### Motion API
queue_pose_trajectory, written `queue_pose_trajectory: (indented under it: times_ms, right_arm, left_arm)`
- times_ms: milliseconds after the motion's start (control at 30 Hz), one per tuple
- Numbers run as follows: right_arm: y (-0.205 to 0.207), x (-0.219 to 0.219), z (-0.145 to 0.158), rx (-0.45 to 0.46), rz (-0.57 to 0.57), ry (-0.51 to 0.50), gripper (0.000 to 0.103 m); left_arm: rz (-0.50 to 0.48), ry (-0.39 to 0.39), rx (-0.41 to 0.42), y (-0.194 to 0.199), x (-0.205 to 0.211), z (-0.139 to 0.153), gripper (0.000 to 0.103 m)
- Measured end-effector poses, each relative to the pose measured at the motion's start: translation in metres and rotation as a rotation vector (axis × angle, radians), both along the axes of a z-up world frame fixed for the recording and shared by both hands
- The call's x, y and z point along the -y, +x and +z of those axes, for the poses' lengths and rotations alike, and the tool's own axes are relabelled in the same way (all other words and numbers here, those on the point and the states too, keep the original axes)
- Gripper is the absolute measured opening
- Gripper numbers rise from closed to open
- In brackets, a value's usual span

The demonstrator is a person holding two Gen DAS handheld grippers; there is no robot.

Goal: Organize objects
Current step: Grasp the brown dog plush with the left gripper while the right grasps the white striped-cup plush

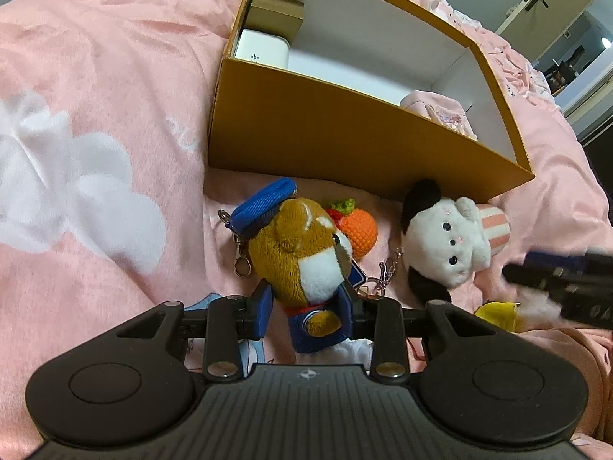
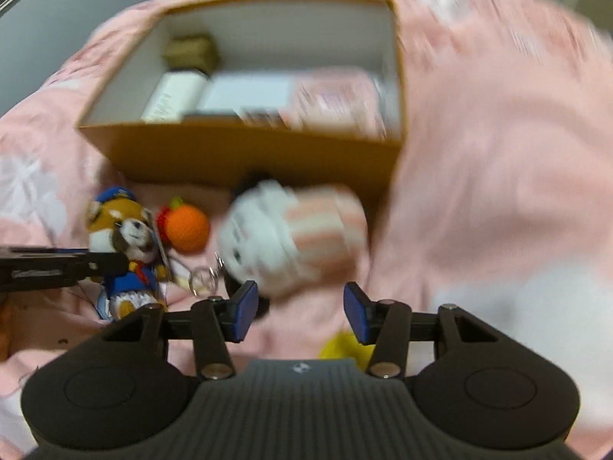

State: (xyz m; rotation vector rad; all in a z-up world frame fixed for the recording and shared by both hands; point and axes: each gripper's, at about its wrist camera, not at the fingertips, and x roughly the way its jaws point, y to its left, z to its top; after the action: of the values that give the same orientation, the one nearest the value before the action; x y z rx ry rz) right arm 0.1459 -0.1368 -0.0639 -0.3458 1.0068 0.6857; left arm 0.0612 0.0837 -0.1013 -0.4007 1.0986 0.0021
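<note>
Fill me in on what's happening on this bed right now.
Someone with a claw in each hand is tidying small plush toys into an open orange box on a pink blanket. The left claw is closed around the brown plush in blue uniform, which lies just outside the box. The right claw is open and empty, near the white plush with black ears. A crocheted orange lies between them.

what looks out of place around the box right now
Four toys lie outside the orange box on the pink blanket: the capped brown plush between the left claw pads, a crocheted orange, a white plush, something yellow.
</note>
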Motion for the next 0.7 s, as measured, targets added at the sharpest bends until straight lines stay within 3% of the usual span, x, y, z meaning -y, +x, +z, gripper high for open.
queue_pose_trajectory:
  times_ms: [133, 267, 367, 500, 700]
  right_arm:
    - [0.003, -0.022, 0.002, 0.09, 0.18, -0.045, 0.052]
    - [0.012, -0.038, -0.005, 0.105, 0.294, -0.085, 0.051]
    - [0.027, -0.041, -0.012, 0.08, 0.294, -0.089, 0.05]
    - [0.044, -0.035, -0.029, 0.003, 0.213, -0.079, 0.053]
    - [0.047, -0.011, -0.041, -0.172, 0.107, -0.056, 0.055]
  left_arm:
    - [-0.014, 0.026, 0.013, 0.001, 0.005, 0.003, 0.04]
    - [-0.02, 0.032, 0.014, 0.001, 0.006, 0.003, 0.04]
    - [-0.022, 0.031, 0.016, 0.001, 0.005, 0.002, 0.04]
    - [-0.034, 0.036, 0.021, 0.002, 0.006, 0.002, 0.04]
    - [-0.056, 0.026, 0.043, 0.002, 0.008, 0.005, 0.04]
